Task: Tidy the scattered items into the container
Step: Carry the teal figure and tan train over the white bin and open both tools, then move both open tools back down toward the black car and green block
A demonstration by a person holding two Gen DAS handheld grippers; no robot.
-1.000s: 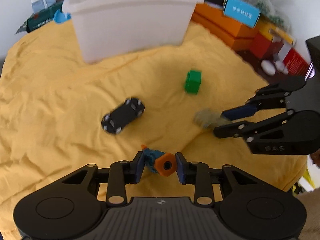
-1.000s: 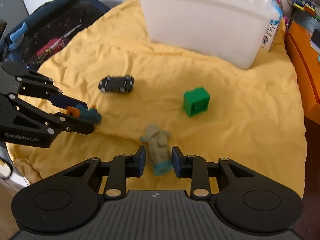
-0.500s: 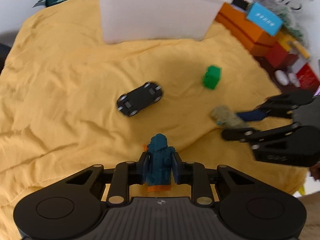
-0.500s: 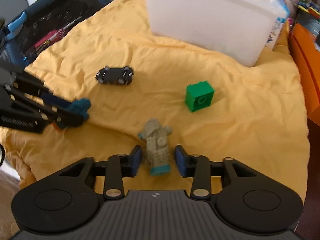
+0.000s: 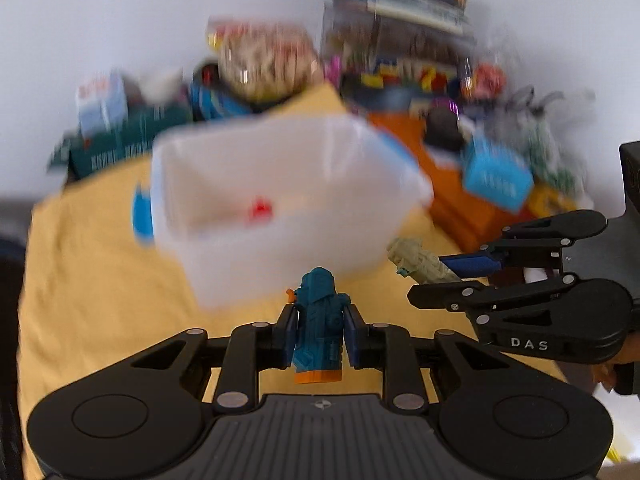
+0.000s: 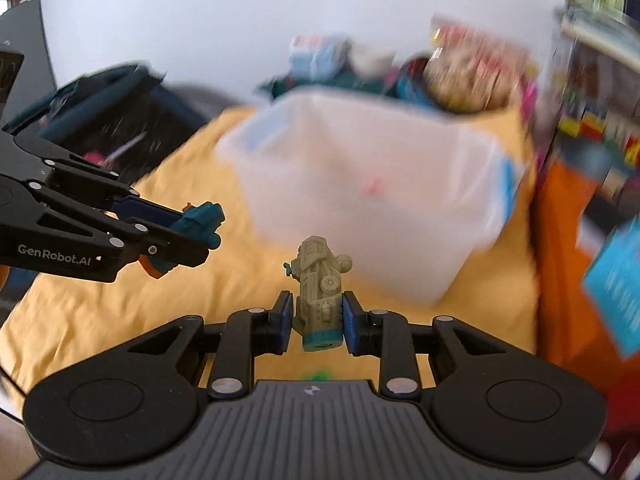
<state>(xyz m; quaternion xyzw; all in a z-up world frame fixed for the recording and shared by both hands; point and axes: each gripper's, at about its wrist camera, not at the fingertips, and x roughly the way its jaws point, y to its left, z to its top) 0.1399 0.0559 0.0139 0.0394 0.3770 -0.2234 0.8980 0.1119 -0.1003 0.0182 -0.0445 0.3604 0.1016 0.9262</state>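
My left gripper (image 5: 319,330) is shut on a teal toy figure with an orange base (image 5: 319,320), held in the air in front of the white plastic container (image 5: 280,204). It also shows in the right wrist view (image 6: 196,226). My right gripper (image 6: 316,320) is shut on a grey-green toy figure with a teal base (image 6: 320,292), also lifted and facing the container (image 6: 368,200). That figure shows in the left wrist view (image 5: 420,260). A small red item (image 5: 260,210) lies inside the container. Both views are blurred.
The yellow cloth (image 5: 88,280) covers the surface under the container. Orange boxes (image 5: 452,200) and assorted toy clutter stand behind and to the right. A dark bag (image 6: 104,120) lies at the left in the right wrist view. A green patch (image 6: 318,374) peeks out below my right gripper.
Both grippers have lifted with their figures and swung up toward the container, which now fills the middle of both views. The right gripper closed on the grey-green figure. The car and green block dropped out of view.
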